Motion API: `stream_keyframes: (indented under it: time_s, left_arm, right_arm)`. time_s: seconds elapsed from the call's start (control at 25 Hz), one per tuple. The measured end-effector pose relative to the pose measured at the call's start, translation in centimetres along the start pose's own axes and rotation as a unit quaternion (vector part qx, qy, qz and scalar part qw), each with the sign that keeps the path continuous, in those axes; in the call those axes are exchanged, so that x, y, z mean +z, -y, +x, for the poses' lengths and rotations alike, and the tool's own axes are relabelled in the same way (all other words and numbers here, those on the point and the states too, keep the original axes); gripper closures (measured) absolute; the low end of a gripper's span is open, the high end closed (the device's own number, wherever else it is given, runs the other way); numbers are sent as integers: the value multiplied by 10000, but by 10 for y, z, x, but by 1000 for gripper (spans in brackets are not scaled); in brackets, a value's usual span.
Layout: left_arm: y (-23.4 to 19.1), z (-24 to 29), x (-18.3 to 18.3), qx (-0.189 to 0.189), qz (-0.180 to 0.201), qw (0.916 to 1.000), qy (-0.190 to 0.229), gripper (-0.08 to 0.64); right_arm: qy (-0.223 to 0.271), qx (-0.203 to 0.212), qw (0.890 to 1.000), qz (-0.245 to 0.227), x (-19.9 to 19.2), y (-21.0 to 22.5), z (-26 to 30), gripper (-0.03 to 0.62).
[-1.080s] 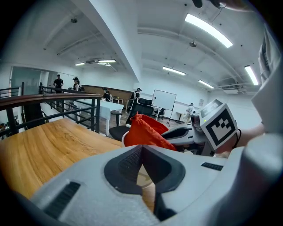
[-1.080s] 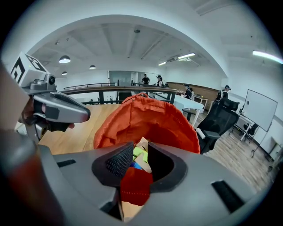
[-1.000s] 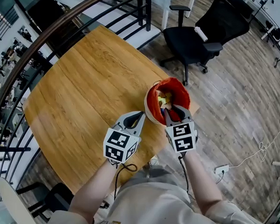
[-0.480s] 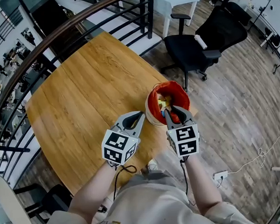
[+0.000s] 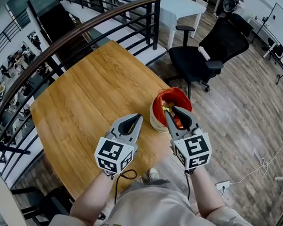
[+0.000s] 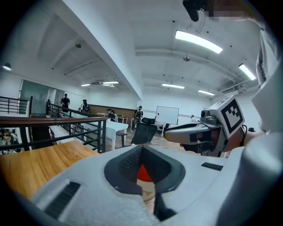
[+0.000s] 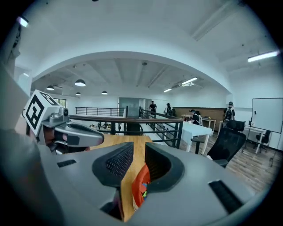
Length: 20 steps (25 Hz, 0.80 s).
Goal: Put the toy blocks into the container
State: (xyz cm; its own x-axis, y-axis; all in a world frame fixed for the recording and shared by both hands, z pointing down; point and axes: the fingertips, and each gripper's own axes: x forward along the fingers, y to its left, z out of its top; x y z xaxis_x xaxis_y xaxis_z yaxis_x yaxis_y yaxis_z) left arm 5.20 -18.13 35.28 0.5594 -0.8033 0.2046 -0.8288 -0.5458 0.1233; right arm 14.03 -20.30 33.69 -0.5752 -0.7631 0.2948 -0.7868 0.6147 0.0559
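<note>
A round container (image 5: 177,95) with a red lining stands near the right edge of the wooden table (image 5: 92,89). Several toy blocks (image 5: 166,104) lie inside it, yellow and green ones showing. My right gripper (image 5: 173,112) hovers above the container's near rim, its jaws a narrow gap apart with nothing between them. In the right gripper view the container (image 7: 139,185) shows below through that gap. My left gripper (image 5: 139,117) hangs over bare table just left of the container, jaws closed tip to tip and empty. The container's red rim (image 6: 144,173) peeks through its hollow.
A black office chair (image 5: 200,49) stands on the wood floor beyond the table's right edge. A dark railing (image 5: 79,32) curves along the table's far side, with a white table (image 5: 178,3) behind it. A power strip (image 5: 224,184) and cable lie on the floor.
Both grippers have risen toward the head camera and look larger. The right gripper has lifted away from the container's rim; the container has stayed put.
</note>
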Motion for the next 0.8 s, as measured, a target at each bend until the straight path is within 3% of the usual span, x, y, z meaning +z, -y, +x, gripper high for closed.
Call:
stream_keyframes:
  time_s: [0.44, 0.8]
  left_arm:
    - [10, -78, 96, 223, 391, 9936, 1033, 548]
    - [16, -146, 137, 453, 598, 9846, 1578, 548]
  right_arm:
    - [1272, 319, 9895, -606, 113, -46, -65, 532]
    - [1992, 663, 9754, -668, 152, -89, -98, 551]
